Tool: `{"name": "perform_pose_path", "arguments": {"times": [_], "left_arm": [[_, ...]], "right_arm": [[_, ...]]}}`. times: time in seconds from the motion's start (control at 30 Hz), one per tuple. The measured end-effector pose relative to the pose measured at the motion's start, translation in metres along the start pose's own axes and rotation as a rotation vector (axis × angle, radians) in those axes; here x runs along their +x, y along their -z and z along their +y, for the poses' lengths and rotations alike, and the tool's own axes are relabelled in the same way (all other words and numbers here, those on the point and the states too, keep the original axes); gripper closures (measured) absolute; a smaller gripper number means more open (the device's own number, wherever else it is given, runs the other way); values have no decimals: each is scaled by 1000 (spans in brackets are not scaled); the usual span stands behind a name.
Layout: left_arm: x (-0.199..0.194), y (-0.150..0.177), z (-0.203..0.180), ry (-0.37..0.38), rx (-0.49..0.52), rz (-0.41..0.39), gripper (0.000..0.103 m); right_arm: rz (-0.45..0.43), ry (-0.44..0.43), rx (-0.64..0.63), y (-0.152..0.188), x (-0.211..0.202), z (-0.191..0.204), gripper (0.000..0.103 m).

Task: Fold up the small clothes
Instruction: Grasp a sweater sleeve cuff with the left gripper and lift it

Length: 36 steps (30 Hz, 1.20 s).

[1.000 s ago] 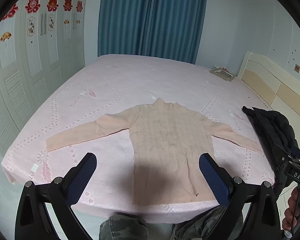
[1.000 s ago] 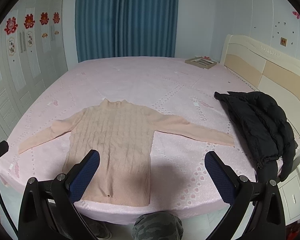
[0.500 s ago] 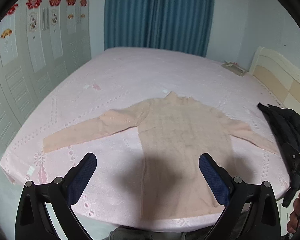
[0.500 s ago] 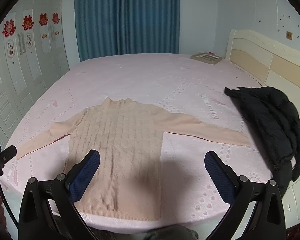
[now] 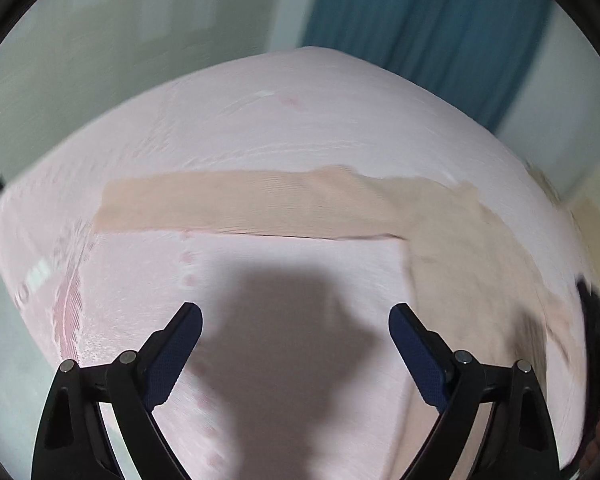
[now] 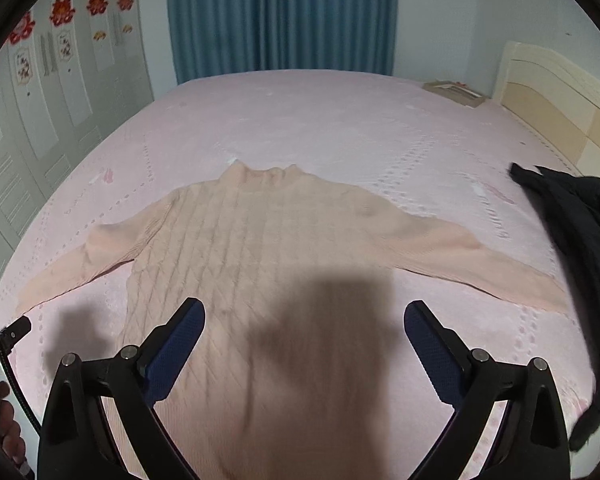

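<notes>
Across the pink patterned bedspread [image 6: 340,120] a peach cable-knit sweater [image 6: 260,240] lies flat for folding, left gripper [image 5: 295,342] narrowing on nothing, right gripper [image 6: 305,334] spread wide.

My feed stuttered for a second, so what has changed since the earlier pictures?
Both tools dropped in closer over the bed. The left tool swung toward the left sleeve of the peach cable-knit sweater, its jaws closing slightly with nothing between them. The right tool now hangs over the sweater's body, open and empty. Sweater, pink bedspread and black padded jacket lie unchanged.
</notes>
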<state>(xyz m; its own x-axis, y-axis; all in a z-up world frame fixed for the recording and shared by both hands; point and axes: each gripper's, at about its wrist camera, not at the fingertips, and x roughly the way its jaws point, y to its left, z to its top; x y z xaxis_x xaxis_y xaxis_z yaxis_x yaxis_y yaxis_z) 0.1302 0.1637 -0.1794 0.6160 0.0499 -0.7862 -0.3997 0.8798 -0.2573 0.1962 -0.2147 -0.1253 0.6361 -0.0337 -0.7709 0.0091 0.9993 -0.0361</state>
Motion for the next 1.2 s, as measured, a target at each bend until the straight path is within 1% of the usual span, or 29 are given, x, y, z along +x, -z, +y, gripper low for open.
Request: {"name": "perform_pose_path", "arguments": {"times": [0.03, 0.1, 0.17, 0.27, 0.33, 0.37, 0.43, 0.53, 0.6, 0.67, 0.73, 0.77, 0.8, 0.83, 0.9, 0.93, 0.97, 1.03, 1.07, 1.1, 1.2], "left_arm": [[9, -3, 18, 12, -51, 6, 14], [20, -7, 42, 8, -115, 9, 14], [31, -12, 68, 7, -200, -8, 15], [51, -23, 95, 31, -306, -4, 16], [66, -28, 109, 57, -365, 11, 23], [72, -31, 115, 73, -396, -1, 23], [78, -40, 123, 90, -423, -46, 23], [91, -54, 131, 91, -459, -70, 24], [96, -59, 128, 75, -456, -86, 24], [98, -63, 127, 44, -462, -106, 26], [103, -67, 125, 1, -462, -121, 33], [104, -70, 125, -28, -448, -126, 36], [105, -71, 125, -63, -433, -131, 47], [107, -75, 125, -113, -410, -132, 68], [115, -84, 126, -189, -390, -115, 95], [116, -86, 125, -195, -384, -115, 96], [114, -91, 115, -211, -363, -125, 96], [105, -103, 89, -228, -288, -148, 96], [99, -115, 65, -216, -238, -155, 96], [97, -121, 48, -206, -206, -162, 96], [89, -140, -25, -135, -80, -189, 96]], "right_arm": [[1, -1, -8, -3, 6, 5, 5], [3, -13, -25, -11, 21, 16, 5], [2, -25, -36, -18, 33, 24, 5], [0, -39, -49, -25, 50, 33, 5], [-1, -44, -57, -27, 62, 36, 5], [0, -46, -56, -26, 65, 35, 5], [12, -60, -39, -23, 74, 30, 5], [17, -87, 5, -18, 82, 18, 5], [4, -88, 38, -13, 86, 8, 5], [8, -102, 80, -8, 91, -3, 5], [27, -124, 97, -7, 95, -13, 5], [27, -118, 108, -6, 95, -19, 5], [23, -107, 120, -6, 95, -25, 5], [22, -101, 128, -5, 95, -30, 5], [21, -85, 149, -4, 97, -42, 5], [22, -72, 155, -4, 97, -48, 5], [20, -49, 153, -3, 98, -54, 5], [12, -5, 153, -2, 98, -65, 5], [14, 10, 166, -1, 99, -72, 5], [23, 3, 189, -1, 101, -80, 5], [61, -42, 284, 1, 109, -105, 5]]}}
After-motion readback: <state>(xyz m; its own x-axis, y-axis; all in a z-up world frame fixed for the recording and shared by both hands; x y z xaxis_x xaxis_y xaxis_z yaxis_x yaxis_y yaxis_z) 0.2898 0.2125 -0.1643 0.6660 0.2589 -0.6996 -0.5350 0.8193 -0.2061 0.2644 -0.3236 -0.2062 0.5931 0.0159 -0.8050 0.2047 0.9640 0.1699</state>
